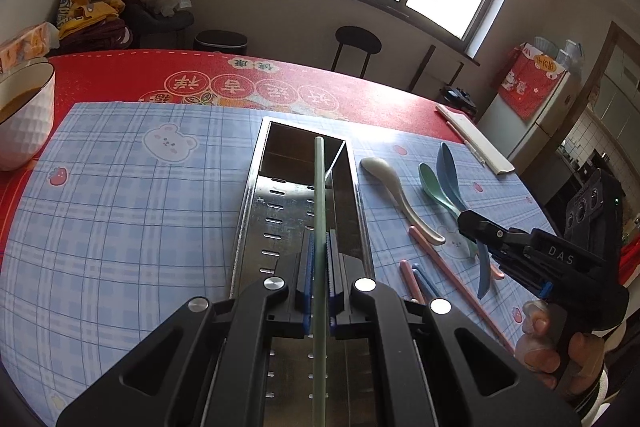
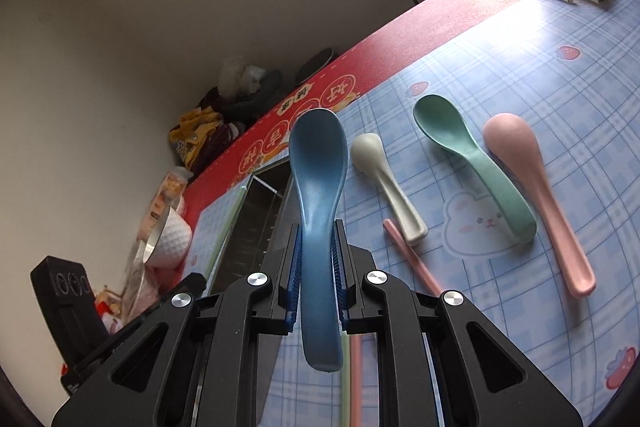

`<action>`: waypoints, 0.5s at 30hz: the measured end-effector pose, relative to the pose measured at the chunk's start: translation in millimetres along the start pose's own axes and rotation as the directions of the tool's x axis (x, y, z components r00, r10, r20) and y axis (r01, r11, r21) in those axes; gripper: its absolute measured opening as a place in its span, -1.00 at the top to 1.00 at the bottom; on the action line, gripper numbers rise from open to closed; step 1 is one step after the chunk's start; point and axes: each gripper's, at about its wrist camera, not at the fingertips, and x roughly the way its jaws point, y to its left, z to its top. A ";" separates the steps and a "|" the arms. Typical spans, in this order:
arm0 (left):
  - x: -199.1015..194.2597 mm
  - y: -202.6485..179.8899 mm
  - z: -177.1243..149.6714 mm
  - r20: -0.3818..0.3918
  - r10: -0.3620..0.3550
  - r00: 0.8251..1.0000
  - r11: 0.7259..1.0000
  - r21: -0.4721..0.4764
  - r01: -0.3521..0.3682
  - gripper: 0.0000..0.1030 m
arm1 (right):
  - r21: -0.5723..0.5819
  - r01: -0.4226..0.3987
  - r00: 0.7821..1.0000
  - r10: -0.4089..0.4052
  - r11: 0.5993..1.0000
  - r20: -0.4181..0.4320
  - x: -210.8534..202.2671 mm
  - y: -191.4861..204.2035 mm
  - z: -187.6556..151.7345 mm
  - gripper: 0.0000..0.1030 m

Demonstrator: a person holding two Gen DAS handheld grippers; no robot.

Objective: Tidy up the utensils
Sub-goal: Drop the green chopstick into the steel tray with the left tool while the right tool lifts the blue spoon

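So the left gripper (image 1: 319, 281) is pinched tight on a pale green chopstick (image 1: 319, 211), which is held lengthwise right over the metal utensil holder (image 1: 256, 223) in the middle of the plaid mat (image 1: 132, 211). Best done slow here: the chopstick's tip gets lowered into the divided far end before anything is let go, otherwise it'll probably skate off the steel. The right gripper (image 2: 317, 267) is clamped on the blue spoon (image 2: 318, 163), carried just off the holder's right side. Still left flat on the mat further out: white spoon (image 2: 384, 183), green spoon (image 2: 460, 151), pink spoon (image 2: 536, 183).
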 end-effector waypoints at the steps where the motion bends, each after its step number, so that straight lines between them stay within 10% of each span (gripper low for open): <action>1: 4.1 -0.4 1.0 -0.016 0.016 1.000 1.000 0.007 -0.015 0.89 | 0.001 -0.002 1.000 0.002 1.000 0.000 -1.3 -1.7 -1.0 0.71; 15: 46.3 3.5 7.4 -0.190 0.203 0.961 0.979 0.074 -0.192 0.89 | 0.024 -0.033 0.999 0.033 0.999 -0.024 0.5 -9.9 -5.7 0.71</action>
